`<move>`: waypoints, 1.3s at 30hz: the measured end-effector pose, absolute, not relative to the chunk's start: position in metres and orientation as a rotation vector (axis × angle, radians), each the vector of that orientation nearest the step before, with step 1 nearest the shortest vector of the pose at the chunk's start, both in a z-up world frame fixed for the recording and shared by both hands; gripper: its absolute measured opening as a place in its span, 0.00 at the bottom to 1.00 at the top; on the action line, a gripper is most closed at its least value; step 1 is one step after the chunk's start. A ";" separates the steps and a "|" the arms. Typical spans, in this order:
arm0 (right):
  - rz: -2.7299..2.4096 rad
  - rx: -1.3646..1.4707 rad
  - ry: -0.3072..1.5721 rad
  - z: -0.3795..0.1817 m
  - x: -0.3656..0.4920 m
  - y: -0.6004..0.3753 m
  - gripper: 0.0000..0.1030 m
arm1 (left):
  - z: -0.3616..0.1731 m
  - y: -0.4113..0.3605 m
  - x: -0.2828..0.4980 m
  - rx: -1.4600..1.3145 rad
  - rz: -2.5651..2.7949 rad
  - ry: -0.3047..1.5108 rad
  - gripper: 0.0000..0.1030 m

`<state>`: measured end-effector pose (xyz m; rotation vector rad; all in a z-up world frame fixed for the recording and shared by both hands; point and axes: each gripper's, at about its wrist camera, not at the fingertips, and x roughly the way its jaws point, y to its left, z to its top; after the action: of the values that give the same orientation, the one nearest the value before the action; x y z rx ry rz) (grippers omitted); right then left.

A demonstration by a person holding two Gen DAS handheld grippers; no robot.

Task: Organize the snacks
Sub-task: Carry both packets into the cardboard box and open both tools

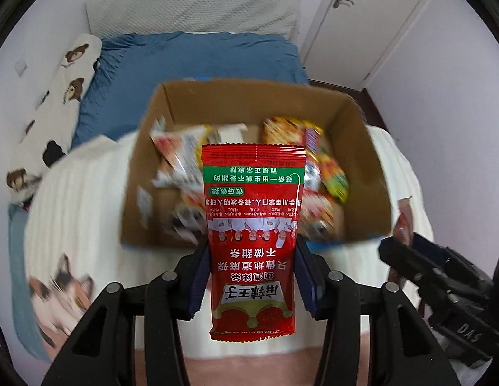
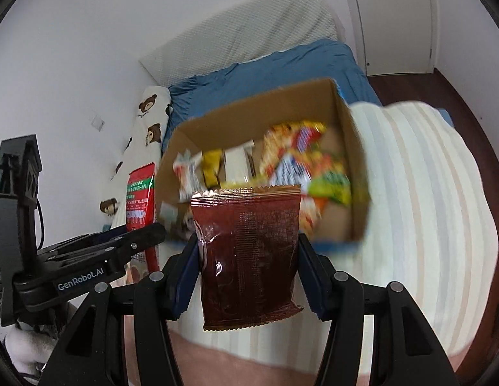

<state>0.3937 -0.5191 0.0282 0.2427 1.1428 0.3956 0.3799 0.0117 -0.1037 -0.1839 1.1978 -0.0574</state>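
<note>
Left side first: my left gripper is clamped on the flat red foil snack packet with green band and white lettering, the blue pads pinching both long edges low down, so most of the packet stands free above them at the centre of the left wrist view. It hangs in front of the open brown cardboard box, which sits on the cream ribbed blanket in the middle of the frame. The box already holds a jumble of bright wrappers, blurred, so I can't name them one by one.

Now the right: my right gripper is closed on the dark brown crinkled foil snack packet with serrated top, again gripped by its sides, lower centre of the right wrist view, with the box just beyond it. The left gripper shows at the left edge of this frame.

The risks, as I judge them. Both packets are slick foil held only at the edges; a quick swing could let one twist or slide out onto the blanket short of the box. Both of my grippers head for the same opening, so they could knock each other. And the near cardboard wall could catch a packet's tall free end and fold it, or shove the box across the soft bedding.
</note>
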 end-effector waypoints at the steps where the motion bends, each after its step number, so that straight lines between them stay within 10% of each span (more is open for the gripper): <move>1: 0.399 0.241 1.151 0.025 0.405 -0.509 0.58 | -0.106 0.018 0.389 -0.177 -0.048 1.206 0.44; 16: 0.328 0.217 1.403 -0.077 0.502 -0.453 0.59 | -0.212 0.063 0.481 -0.215 -0.037 1.514 0.46; 20: 0.285 0.190 1.470 -0.097 0.507 -0.452 0.97 | -0.228 0.070 0.479 -0.251 -0.014 1.546 0.53; 23: 0.260 0.155 1.478 -0.101 0.505 -0.454 0.97 | -0.229 0.074 0.477 -0.264 -0.001 1.535 0.58; 26: 0.245 0.130 1.481 -0.101 0.505 -0.454 0.97 | -0.227 0.075 0.477 -0.256 0.010 1.518 0.90; 39: 0.228 0.089 1.435 -0.072 0.488 -0.468 0.97 | -0.181 0.062 0.463 -0.222 0.009 1.395 0.91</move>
<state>0.4880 -0.4677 -0.0721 0.0893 1.4353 0.2282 0.4629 0.0619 -0.1809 -0.2219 1.3947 0.0093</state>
